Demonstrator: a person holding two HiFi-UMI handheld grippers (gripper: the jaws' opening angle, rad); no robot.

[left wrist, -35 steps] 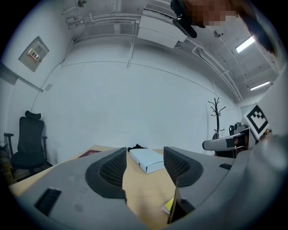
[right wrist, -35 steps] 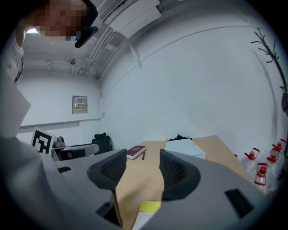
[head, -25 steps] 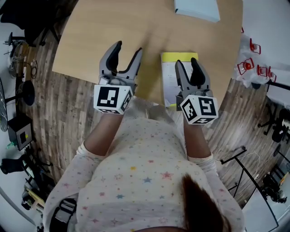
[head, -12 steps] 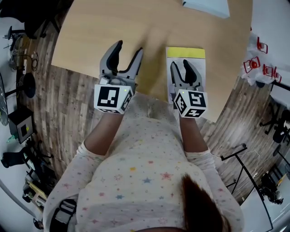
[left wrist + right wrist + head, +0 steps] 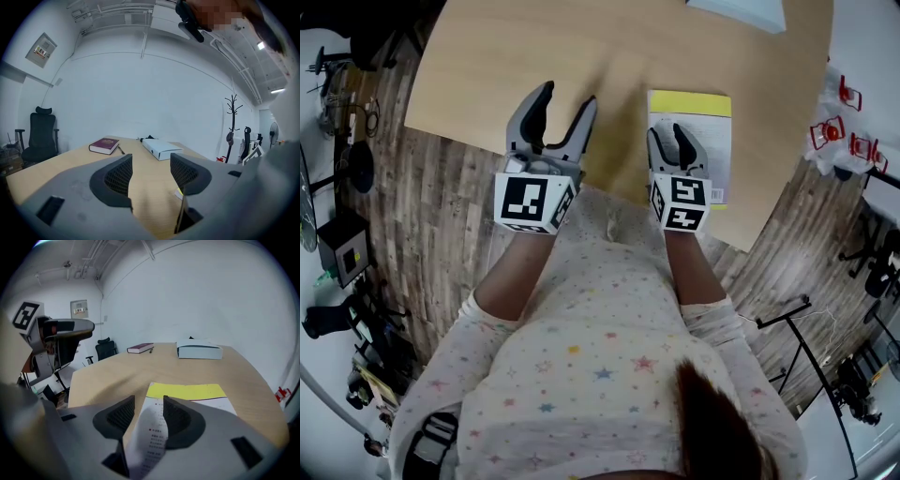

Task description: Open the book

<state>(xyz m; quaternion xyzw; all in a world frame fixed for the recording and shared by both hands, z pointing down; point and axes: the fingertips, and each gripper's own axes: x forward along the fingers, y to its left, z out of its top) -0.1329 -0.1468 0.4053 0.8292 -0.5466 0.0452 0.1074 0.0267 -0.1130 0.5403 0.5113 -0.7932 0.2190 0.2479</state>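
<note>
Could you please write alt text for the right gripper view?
The right gripper, jaws apart, hovers over the near edge of a white-and-yellow book on a wooden table. A white box and a dark book lie farther back.

book page (image 5: 151,434) between right gripper (image 5: 149,401) jaws

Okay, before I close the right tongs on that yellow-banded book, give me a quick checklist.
1. Right gripper tongs apart: ok.
2. Book left edge lying between them: ok.
3. Grip on it: not ok, nothing pinched yet.
4. Left gripper open and empty: ok, it hangs over bare table.
5. Right tongs touching the paper: cannot tell.
</note>
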